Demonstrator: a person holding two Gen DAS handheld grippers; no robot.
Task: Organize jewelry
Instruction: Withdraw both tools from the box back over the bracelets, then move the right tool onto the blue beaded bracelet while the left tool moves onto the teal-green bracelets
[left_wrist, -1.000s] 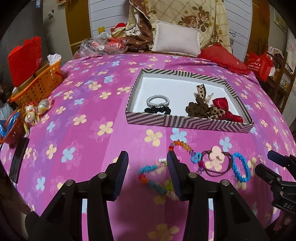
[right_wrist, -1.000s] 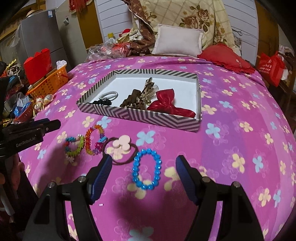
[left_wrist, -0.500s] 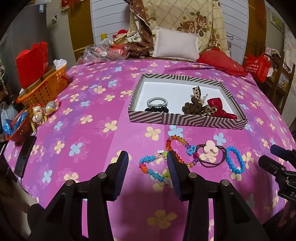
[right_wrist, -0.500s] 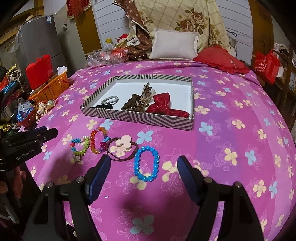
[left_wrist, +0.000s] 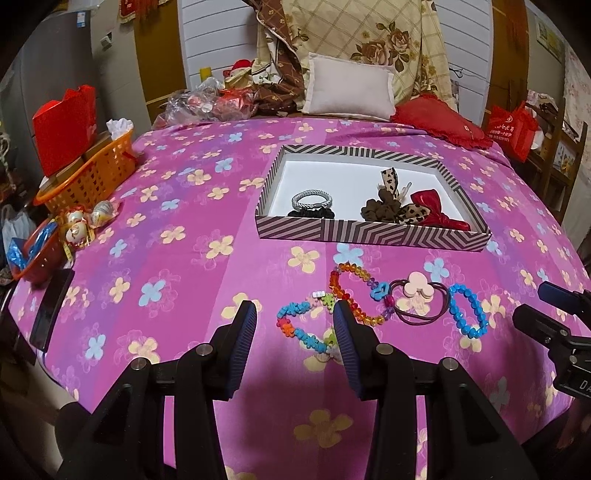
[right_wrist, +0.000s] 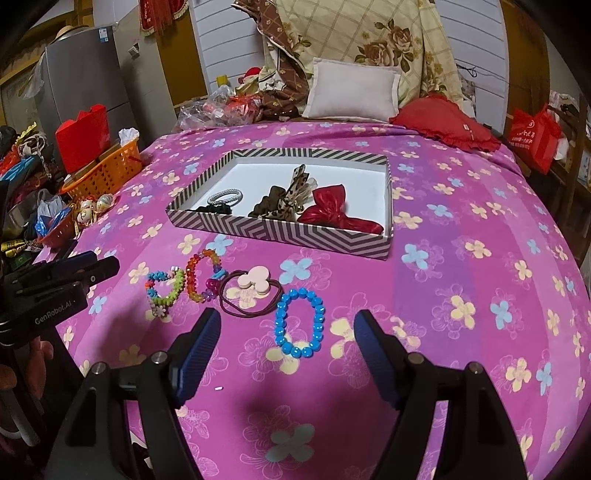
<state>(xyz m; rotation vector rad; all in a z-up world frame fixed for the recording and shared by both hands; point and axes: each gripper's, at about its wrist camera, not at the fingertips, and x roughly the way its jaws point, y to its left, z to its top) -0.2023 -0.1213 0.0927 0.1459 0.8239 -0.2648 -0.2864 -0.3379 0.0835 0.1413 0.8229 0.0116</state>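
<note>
Right gripper (right_wrist: 286, 347) hangs wide open and empty above the pink flowered bedspread (right_wrist: 461, 295); the blue round-bead bracelet (right_wrist: 299, 322) lies flat just ahead, between its fingers. Light, loosely strung, likely to roll under the pads: best pinched across one side of the loop, not over it. Left gripper (left_wrist: 293, 330) is parted moderately and empty, with the multicoloured flower-bead bracelet (left_wrist: 306, 326) ahead, partly hidden behind its right finger. Further on, the rainbow translucent-bead bracelet (left_wrist: 356, 297) touches a dark elastic hair tie with cream flower charm (left_wrist: 417, 299); soft and limp, they may drag one another. Beyond sits the zigzag-striped shallow box (left_wrist: 369, 234), holding a silver braided band (left_wrist: 312, 200), a black scrunchie half behind its near wall, leopard-print bows (left_wrist: 391, 208) and a red satin bow (left_wrist: 434, 210), tangled and hard to separate by eye.
</note>
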